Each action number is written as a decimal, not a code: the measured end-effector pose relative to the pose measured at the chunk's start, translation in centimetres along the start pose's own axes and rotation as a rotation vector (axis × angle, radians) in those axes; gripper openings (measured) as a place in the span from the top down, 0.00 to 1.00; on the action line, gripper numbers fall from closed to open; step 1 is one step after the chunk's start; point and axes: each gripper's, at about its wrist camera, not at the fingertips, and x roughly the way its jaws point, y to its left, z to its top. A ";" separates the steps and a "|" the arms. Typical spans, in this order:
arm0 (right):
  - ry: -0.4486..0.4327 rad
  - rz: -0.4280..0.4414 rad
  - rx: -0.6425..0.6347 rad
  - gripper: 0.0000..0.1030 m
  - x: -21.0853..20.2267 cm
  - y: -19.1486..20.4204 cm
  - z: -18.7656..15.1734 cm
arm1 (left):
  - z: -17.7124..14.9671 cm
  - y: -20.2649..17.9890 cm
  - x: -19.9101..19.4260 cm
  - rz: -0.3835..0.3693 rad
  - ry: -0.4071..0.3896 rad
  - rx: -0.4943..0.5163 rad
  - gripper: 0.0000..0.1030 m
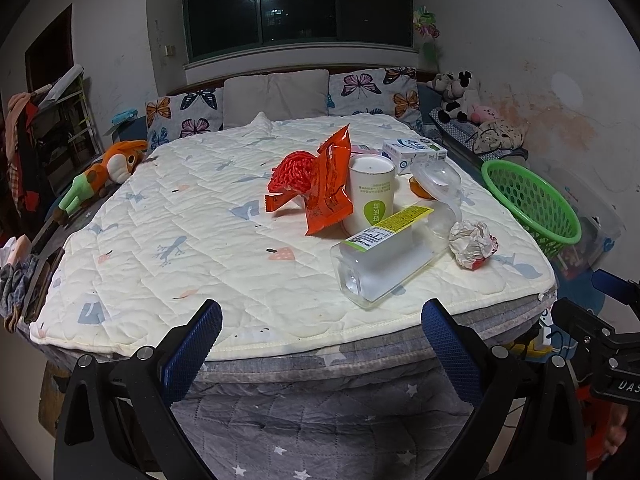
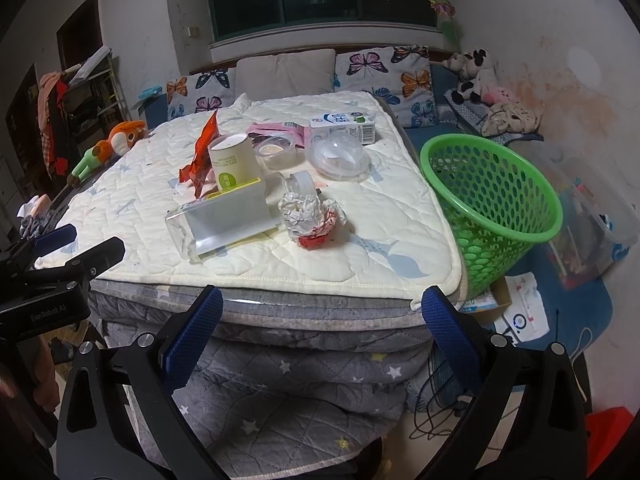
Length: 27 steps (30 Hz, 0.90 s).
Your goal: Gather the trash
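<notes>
Trash lies on a cream quilt (image 1: 180,208) over a stack of bedding. A clear plastic bottle (image 1: 384,256) (image 2: 224,220) lies on its side nearest me. Beside it are a crumpled paper ball (image 1: 472,242) (image 2: 310,216), a paper cup (image 1: 372,192) (image 2: 234,160), an orange wrapper (image 1: 326,184) (image 2: 202,156), a red mesh (image 1: 290,170), a clear dome lid (image 2: 338,156) and a milk carton (image 1: 414,152) (image 2: 344,128). A green basket (image 1: 532,200) (image 2: 492,204) stands off the right edge. My left gripper (image 1: 320,328) and right gripper (image 2: 320,314) hang open and hold nothing, short of the quilt's near edge.
Butterfly pillows (image 1: 372,92) and a grey pillow (image 1: 276,96) line the far side under a dark window. An orange plush toy (image 1: 104,172) lies at the left edge. Soft toys (image 2: 480,76) sit at the back right. Boxes (image 2: 516,312) and cables are on the blue floor mat.
</notes>
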 end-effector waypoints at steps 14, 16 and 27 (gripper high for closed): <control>0.013 -0.001 -0.001 0.04 0.8 -0.3 0.4 | 0.3 0.6 0.6 0.006 0.005 -0.003 0.06; 0.013 0.000 -0.003 0.04 0.8 -0.3 0.4 | 0.5 0.6 0.9 0.006 0.006 -0.004 0.06; 0.023 0.006 -0.021 0.04 2.2 -0.6 1.5 | 1.2 0.6 2.1 -0.002 0.024 0.001 0.06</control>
